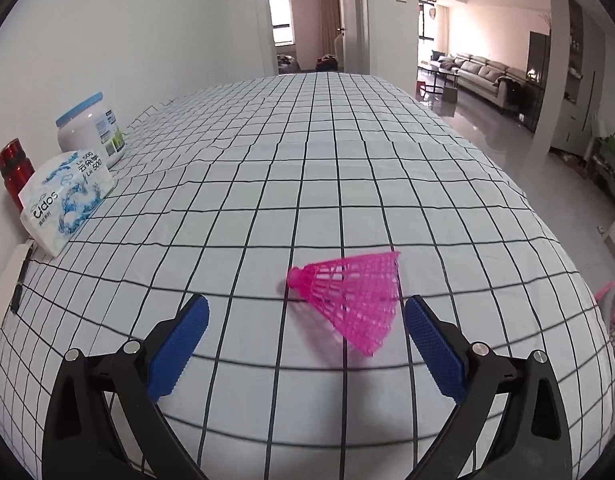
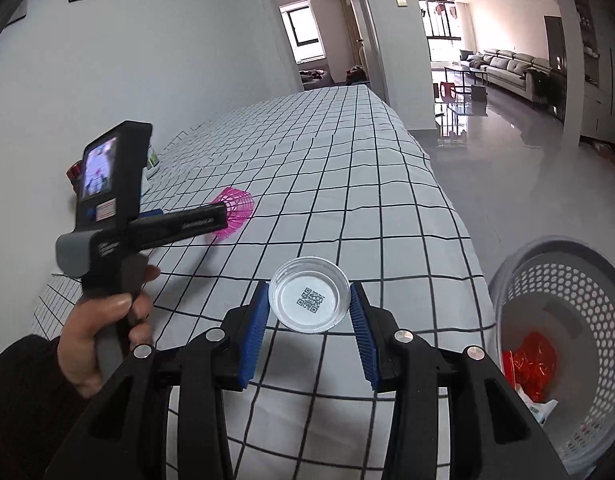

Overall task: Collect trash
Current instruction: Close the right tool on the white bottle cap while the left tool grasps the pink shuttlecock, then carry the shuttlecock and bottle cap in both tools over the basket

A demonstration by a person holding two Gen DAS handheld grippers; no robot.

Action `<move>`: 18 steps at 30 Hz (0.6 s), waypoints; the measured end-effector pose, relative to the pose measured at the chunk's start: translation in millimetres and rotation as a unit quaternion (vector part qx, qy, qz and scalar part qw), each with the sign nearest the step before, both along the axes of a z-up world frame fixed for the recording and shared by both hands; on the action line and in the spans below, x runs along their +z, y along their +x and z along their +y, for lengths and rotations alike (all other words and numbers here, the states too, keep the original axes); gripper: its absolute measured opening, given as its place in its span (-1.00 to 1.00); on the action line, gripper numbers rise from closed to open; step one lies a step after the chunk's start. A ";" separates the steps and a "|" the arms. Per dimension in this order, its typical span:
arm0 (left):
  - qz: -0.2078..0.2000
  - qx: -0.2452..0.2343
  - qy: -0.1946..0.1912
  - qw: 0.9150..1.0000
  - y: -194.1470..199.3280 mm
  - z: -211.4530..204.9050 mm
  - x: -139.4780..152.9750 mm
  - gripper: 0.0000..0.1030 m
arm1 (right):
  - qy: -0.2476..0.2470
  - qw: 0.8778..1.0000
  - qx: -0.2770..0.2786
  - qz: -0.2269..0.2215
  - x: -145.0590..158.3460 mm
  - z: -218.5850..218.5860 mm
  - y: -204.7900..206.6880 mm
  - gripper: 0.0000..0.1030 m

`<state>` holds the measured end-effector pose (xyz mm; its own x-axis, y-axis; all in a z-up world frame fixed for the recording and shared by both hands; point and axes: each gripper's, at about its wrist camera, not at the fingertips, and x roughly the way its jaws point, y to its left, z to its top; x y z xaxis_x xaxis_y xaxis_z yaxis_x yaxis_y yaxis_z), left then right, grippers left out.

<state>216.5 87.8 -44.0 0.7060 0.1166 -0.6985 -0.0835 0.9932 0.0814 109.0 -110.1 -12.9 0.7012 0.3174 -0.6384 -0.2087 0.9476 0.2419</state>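
Note:
A pink plastic shuttlecock point(image 1: 353, 298) lies on its side on the checked tablecloth point(image 1: 307, 160), just ahead of my open left gripper point(image 1: 307, 308), nearer its right finger. It also shows in the right wrist view point(image 2: 235, 212), partly behind the left gripper point(image 2: 179, 224). My right gripper point(image 2: 309, 304) is shut on a clear round plastic lid point(image 2: 309, 300) with a QR code, held above the table. A grey perforated basket point(image 2: 555, 344) with red wrapper trash point(image 2: 531, 364) stands at the lower right, beside the table.
A tissue pack point(image 1: 65, 196), a white jar with a blue lid point(image 1: 89, 128) and a red bottle point(image 1: 13, 172) stand along the wall at the table's left edge. Beyond the table are a doorway and a living room with a sofa point(image 1: 483, 76).

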 end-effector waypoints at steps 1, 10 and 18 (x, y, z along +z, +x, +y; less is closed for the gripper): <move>0.001 0.003 0.002 1.000 3.2 -0.6 -0.7 0.81 | 0.002 1.000 -0.001 -0.001 0.6 -2.0 -2.0 -0.23; 0.030 0.001 -0.012 0.999 15.8 4.2 -10.1 -0.49 | 0.010 1.000 -0.003 -0.005 3.3 -9.1 -5.6 -0.23; 0.019 -0.028 -0.016 0.999 -7.4 6.2 -1.3 -0.92 | 0.020 1.000 -0.003 0.001 -4.8 -12.3 -4.3 -0.23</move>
